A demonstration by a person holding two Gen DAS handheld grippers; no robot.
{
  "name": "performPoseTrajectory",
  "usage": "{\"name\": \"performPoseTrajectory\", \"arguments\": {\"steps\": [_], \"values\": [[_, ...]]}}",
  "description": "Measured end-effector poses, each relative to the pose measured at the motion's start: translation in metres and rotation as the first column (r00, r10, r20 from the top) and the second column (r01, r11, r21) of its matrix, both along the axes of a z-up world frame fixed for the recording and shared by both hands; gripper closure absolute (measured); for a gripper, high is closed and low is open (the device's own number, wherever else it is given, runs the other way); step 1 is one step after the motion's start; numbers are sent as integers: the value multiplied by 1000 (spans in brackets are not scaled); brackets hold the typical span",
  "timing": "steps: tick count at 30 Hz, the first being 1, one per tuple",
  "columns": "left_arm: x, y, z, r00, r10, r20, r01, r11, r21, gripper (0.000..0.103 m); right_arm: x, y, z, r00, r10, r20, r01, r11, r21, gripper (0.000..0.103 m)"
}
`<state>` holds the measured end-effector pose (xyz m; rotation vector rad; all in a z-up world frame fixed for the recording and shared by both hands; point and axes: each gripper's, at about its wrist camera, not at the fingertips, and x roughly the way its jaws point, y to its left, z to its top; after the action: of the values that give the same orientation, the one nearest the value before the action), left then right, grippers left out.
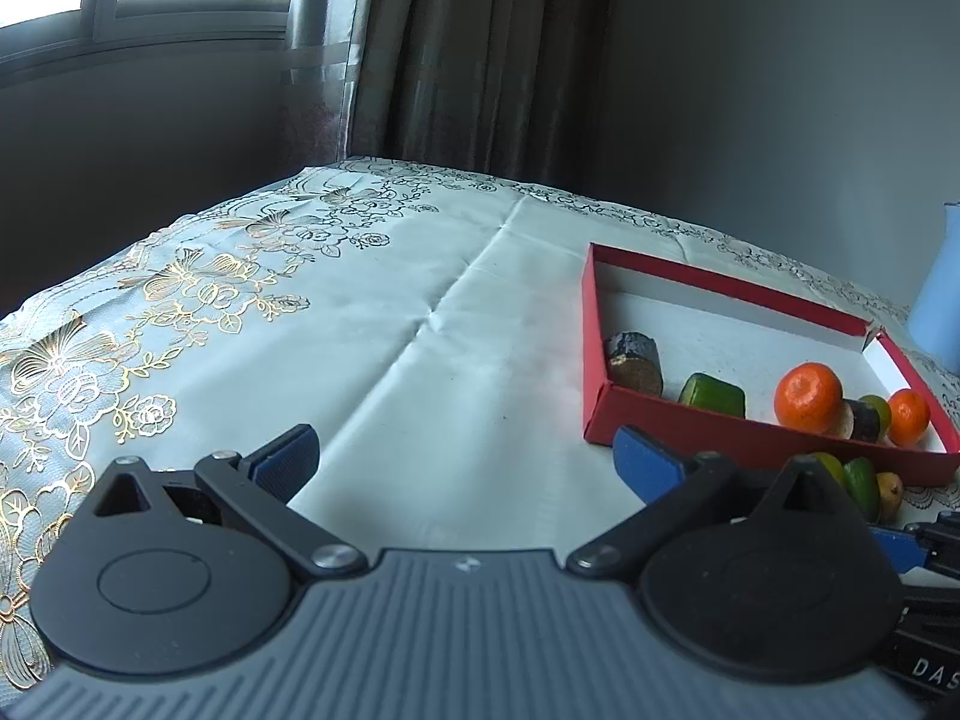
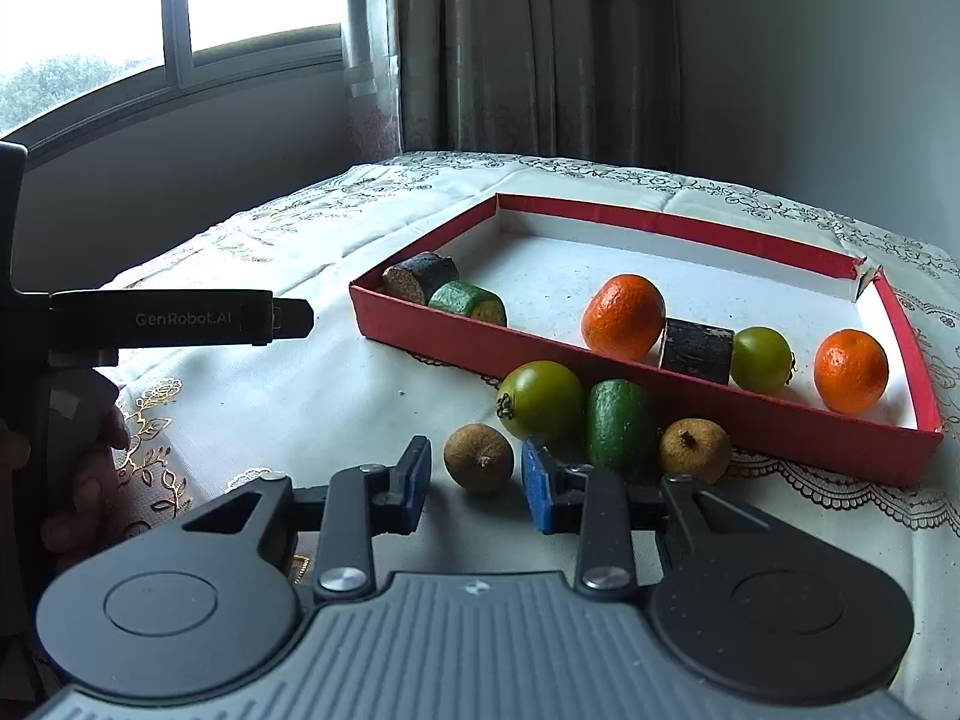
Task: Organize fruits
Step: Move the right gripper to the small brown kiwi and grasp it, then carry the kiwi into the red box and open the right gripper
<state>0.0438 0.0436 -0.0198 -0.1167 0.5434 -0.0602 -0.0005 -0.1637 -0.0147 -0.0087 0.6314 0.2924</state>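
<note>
We see our right gripper (image 2: 474, 483) at lower centre of the right wrist view, its blue pads drawn in narrow around a small brown, rough-skinned round fruit (image 2: 479, 457) on the white embroidered tablecloth (image 2: 312, 396). The pads sit close at its sides, but we cannot tell whether they press it yet.

We judge this fruit light, firm and dry-skinned, so unlikely to slip. Being round, it could roll free, so it is best taken across its widest middle with modest force.

Our left gripper (image 1: 465, 456) stands wide and empty over bare cloth at lower centre of the left wrist view.

Outside the red shallow cardboard box (image 2: 648, 402) we count four pieces: two brown fruits, the second (image 2: 695, 445) to the right, one large green round fruit (image 2: 542, 399) and one dark green oval fruit (image 2: 619, 423).

Inside the box we count six: two oranges (image 2: 624, 317), one small green round fruit (image 2: 762, 360), two dark cut cylinders (image 2: 697, 351), and one green cut cylinder (image 2: 469, 303).
</note>
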Motion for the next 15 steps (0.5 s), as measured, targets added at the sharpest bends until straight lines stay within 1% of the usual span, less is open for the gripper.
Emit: {"name": "performPoseTrajectory", "arguments": {"steps": [2, 7, 9, 11, 13, 15], "values": [[0, 0, 0, 1000, 0, -1, 0, 1000, 0, 0, 1, -2, -1, 1000, -15, -8, 15, 1000, 11, 78], [0, 0, 0, 1000, 0, -1, 0, 1000, -1, 0, -5, -3, 2, 1000, -16, 9, 16, 1000, 16, 79], [0, 0, 0, 1000, -1, -1, 1, 1000, 1, 0, -11, -3, 10, 999, -9, 39, 8, 1000, 24, 79], [0, 0, 0, 1000, -2, 0, 2, 1000, 1, 0, -16, -2, 22, 996, -8, 89, 7, 1000, 11, 79], [0, 1, 0, 1000, -1, 0, 1, 1000, 0, 0, -12, -2, 34, 991, -17, 130, 18, 1000, -6, 79], [-1, 1, 0, 1000, 1, 1, -1, 1000, -1, 0, -2, -4, 41, 989, -28, 148, 30, 999, -14, 79]]}}
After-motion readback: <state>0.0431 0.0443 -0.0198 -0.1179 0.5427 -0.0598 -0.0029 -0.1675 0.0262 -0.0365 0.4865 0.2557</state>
